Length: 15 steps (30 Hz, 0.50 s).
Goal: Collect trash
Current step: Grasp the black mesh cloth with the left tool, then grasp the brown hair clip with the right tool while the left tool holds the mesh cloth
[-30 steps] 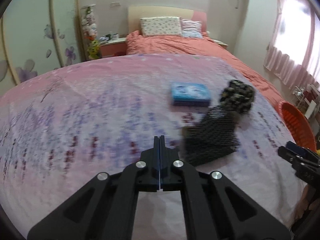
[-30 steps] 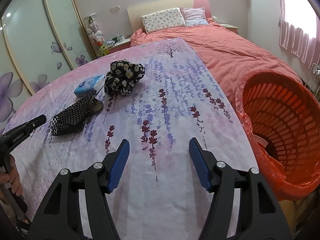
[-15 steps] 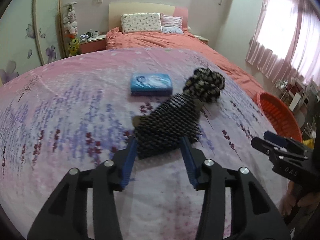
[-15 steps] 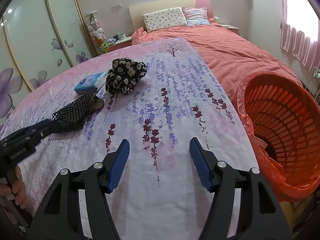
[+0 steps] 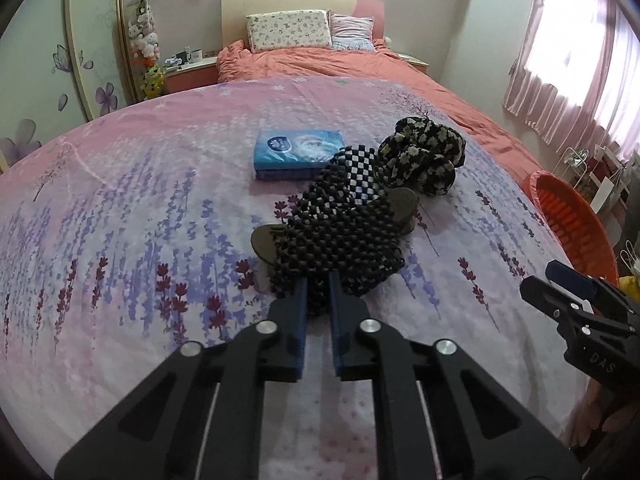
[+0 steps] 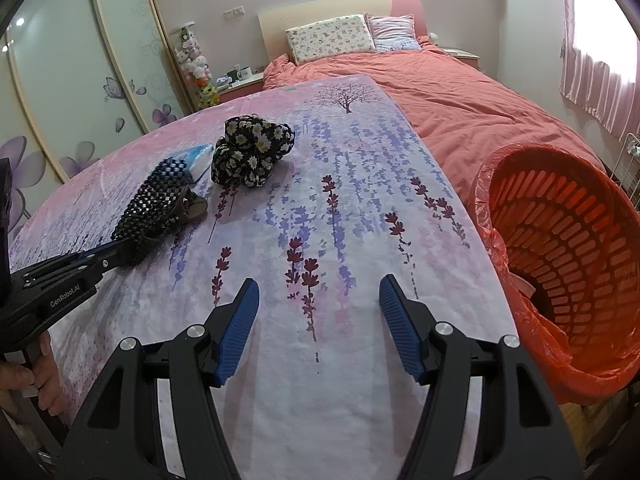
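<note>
My left tongs (image 5: 318,292) are pinched onto the near edge of the beaded slipper (image 5: 340,236), blue pads narrowed on the black-and-white weave; the slipper lies on the flowered sheet (image 5: 120,240) covering the tabletop. From the right wrist view the same grip shows at far left, left tongs (image 6: 110,254) clamped on the slipper (image 6: 156,208), my left hand (image 6: 28,376) on the handle below. My right tongs (image 6: 320,304) hang wide apart over bare sheet (image 6: 320,220), holding nothing; they also show at the right edge of the left wrist view (image 5: 568,284). Just beyond the slipper, touching its far end, sits a blue tissue pack (image 5: 298,154); to the right of it a bundle of black daisy-print cloth (image 5: 424,160), close against the slipper. In the right wrist view the cloth (image 6: 252,152) half hides the pack (image 6: 196,158). The orange basket (image 6: 568,248), lined with a red plastic bag (image 6: 488,216), stands off the right edge of the tabletop, near my right tongs; something pale lies in its bottom, too hidden to name. Behind everything: a bed (image 6: 460,96) with a coral quilt and two pillows (image 6: 332,38).
</note>
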Each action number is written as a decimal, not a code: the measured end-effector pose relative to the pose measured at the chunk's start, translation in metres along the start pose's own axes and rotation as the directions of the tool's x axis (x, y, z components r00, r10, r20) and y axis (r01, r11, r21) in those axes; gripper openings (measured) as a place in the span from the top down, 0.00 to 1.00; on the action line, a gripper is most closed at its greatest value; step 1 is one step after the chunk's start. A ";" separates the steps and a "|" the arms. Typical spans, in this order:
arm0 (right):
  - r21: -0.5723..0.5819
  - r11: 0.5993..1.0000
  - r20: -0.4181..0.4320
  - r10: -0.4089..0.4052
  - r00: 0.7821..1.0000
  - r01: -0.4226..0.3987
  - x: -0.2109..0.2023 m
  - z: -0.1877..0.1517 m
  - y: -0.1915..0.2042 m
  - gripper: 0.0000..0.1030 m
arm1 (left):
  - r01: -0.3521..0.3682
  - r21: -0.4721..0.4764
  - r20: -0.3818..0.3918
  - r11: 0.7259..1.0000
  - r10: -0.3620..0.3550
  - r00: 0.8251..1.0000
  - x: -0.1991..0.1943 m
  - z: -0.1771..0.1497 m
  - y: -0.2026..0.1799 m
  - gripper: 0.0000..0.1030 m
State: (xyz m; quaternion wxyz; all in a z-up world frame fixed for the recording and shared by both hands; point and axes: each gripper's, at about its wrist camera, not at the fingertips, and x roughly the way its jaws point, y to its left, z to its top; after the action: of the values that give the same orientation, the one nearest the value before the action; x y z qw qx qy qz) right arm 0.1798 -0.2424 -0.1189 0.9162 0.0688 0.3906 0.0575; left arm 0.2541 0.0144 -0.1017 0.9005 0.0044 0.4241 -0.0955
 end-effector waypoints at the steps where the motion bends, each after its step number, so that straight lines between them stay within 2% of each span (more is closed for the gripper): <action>1: 0.000 1.000 0.000 0.000 1.000 0.000 0.000 0.000 0.000 0.38 | -0.004 0.002 0.003 1.000 0.004 1.000 -0.001 -0.001 0.001 0.93; 7: -0.004 1.000 -0.002 -0.004 1.000 0.004 0.000 0.000 0.001 0.38 | -0.034 -0.031 0.039 0.999 0.036 0.999 -0.019 -0.009 0.023 0.94; 11: -0.012 1.000 -0.005 -0.009 1.000 0.009 0.001 0.000 0.000 0.38 | -0.103 -0.092 0.045 0.990 0.107 0.993 -0.029 -0.010 0.062 0.94; 15: -0.023 1.000 -0.009 -0.019 1.000 0.019 0.002 0.000 0.003 0.38 | -0.168 -0.163 0.016 0.972 0.173 0.985 -0.026 -0.006 0.102 0.91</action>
State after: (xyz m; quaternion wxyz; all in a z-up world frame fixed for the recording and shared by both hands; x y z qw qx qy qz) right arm 0.1809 -0.2392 -0.1196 0.9155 0.0544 0.3950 0.0537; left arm 0.2514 0.1193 -0.0928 0.9091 -0.0333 0.4149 0.0167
